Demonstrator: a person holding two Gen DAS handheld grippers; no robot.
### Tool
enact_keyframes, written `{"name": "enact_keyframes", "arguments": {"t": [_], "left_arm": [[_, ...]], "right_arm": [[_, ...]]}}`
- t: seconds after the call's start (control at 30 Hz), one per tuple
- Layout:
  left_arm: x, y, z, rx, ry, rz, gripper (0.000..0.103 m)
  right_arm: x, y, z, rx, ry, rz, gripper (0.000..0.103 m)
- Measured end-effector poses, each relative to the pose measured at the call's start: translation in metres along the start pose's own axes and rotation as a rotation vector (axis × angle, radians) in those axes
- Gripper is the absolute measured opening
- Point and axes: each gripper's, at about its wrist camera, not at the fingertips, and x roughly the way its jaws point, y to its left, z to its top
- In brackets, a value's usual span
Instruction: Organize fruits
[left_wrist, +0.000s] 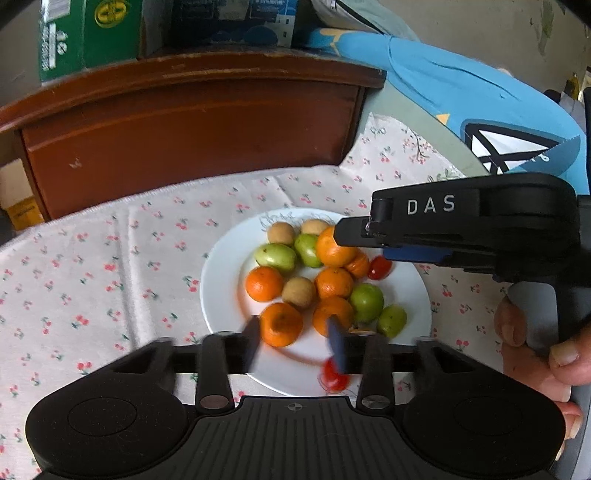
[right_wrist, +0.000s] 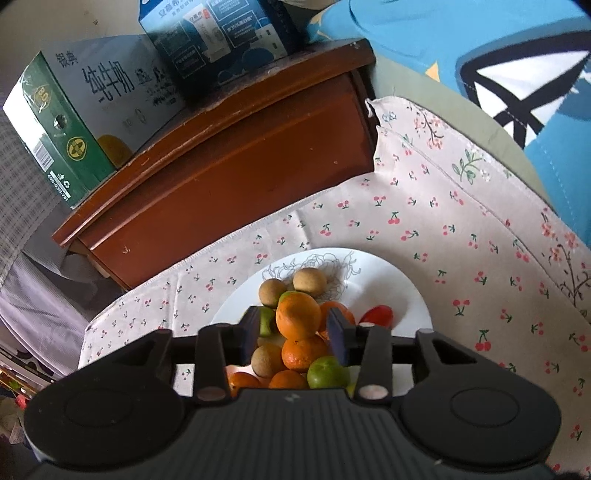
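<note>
A white plate (left_wrist: 221, 280) on the cherry-print cloth holds several oranges, green fruits, brown round fruits and red cherry tomatoes. My left gripper (left_wrist: 295, 341) hangs over the plate's near side, jaws open around an orange (left_wrist: 280, 324) without clearly pressing it; its fingers are motion-blurred. My right gripper (right_wrist: 295, 328) is shut on an orange (right_wrist: 298, 314) and holds it above the fruit pile. It shows from the side in the left wrist view (left_wrist: 354, 236), with that orange (left_wrist: 332, 251) at its tip.
A brown wooden cabinet (left_wrist: 184, 125) stands just behind the cloth, with a green carton (right_wrist: 62, 136) and a blue box (right_wrist: 221, 33) on top. A blue patterned fabric (left_wrist: 480, 103) lies at the right. The cloth (left_wrist: 92, 266) extends left of the plate.
</note>
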Motion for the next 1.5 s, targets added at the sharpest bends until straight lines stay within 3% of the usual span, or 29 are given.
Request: {"name": "enact_keyframes", "arguments": {"t": [0.03,0.13,0.33,0.43,0.6,0.97,1.5], "left_arm": [[-0.002,0.0,0.001,0.005,-0.011,0.014,0.067],[-0.009,-0.001,0.005,0.003,-0.033,0.04,0.086],[-0.013,0.004,0.012,-0.026,-0.012,0.048,0.093],[-0.018,0.007,0.014,-0.038,-0.007,0.061,0.094],[-0.032,0.016,0.017,-0.06,-0.002,0.114,0.097],[-0.055,0.028,0.015,-0.078,0.049,0.282,0.098],[-0.066,0.016,0.001,-0.035,0.107,0.346,0.099]], "right_arm": [[-0.001,0.001,0.0,-0.004,-0.002,-0.001,0.049],[-0.003,0.005,0.001,-0.02,-0.011,-0.011,0.058],[-0.014,0.008,0.002,-0.019,-0.025,-0.031,0.077],[-0.023,0.012,0.004,-0.041,-0.033,-0.081,0.091],[-0.041,0.023,0.002,-0.118,-0.068,-0.131,0.1],[-0.069,0.028,-0.025,-0.115,-0.04,-0.31,0.102],[-0.083,0.037,-0.062,-0.122,0.108,-0.38,0.102]]}}
